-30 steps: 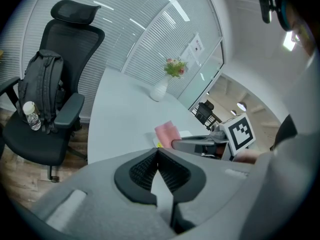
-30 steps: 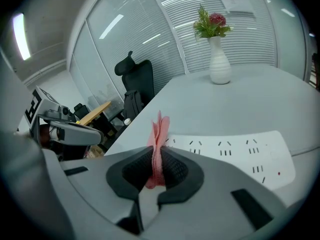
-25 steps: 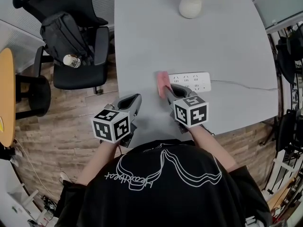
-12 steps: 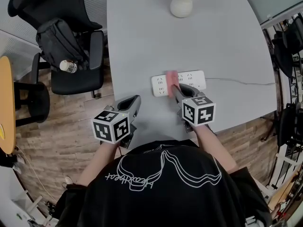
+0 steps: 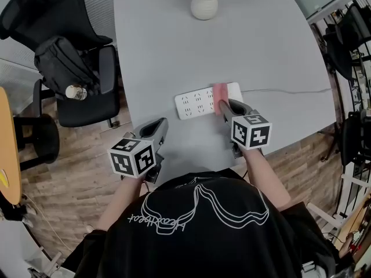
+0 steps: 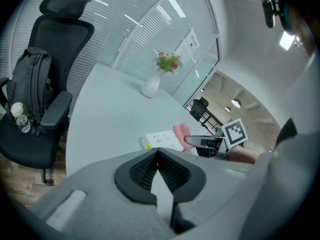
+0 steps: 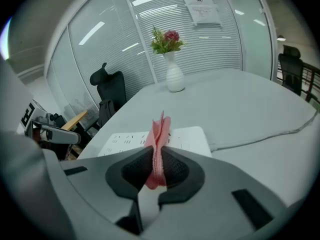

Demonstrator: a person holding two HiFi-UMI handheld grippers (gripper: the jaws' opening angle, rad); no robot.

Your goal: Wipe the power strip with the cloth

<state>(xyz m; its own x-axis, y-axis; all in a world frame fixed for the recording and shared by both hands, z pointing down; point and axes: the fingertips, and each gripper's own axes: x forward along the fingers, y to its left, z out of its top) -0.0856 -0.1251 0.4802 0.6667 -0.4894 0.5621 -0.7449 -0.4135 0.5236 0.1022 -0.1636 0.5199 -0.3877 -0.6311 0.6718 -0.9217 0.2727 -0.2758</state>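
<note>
A white power strip point(image 5: 200, 102) lies on the grey table point(image 5: 174, 45), its cable point(image 5: 284, 90) running off to the right. My right gripper point(image 5: 225, 105) is shut on a folded pink cloth point(image 5: 220, 91), which rests on the right end of the power strip point(image 7: 125, 140). In the right gripper view the pink cloth point(image 7: 159, 146) stands upright, pinched between the jaws. My left gripper point(image 5: 157, 126) hovers near the table's front edge, left of the strip, jaws together with nothing in them. The left gripper view shows the power strip point(image 6: 159, 140) and pink cloth point(image 6: 181, 132) ahead.
A white vase point(image 5: 204, 3) with flowers stands at the table's far side. A black office chair point(image 5: 75, 80) holding a backpack point(image 5: 55, 57) and a bottle point(image 5: 74, 92) sits left of the table. A round wooden table edge point(image 5: 8, 149) shows far left.
My right gripper has dragged the pink cloth along the power strip from its left end to its right end. The left gripper has stayed in place.
</note>
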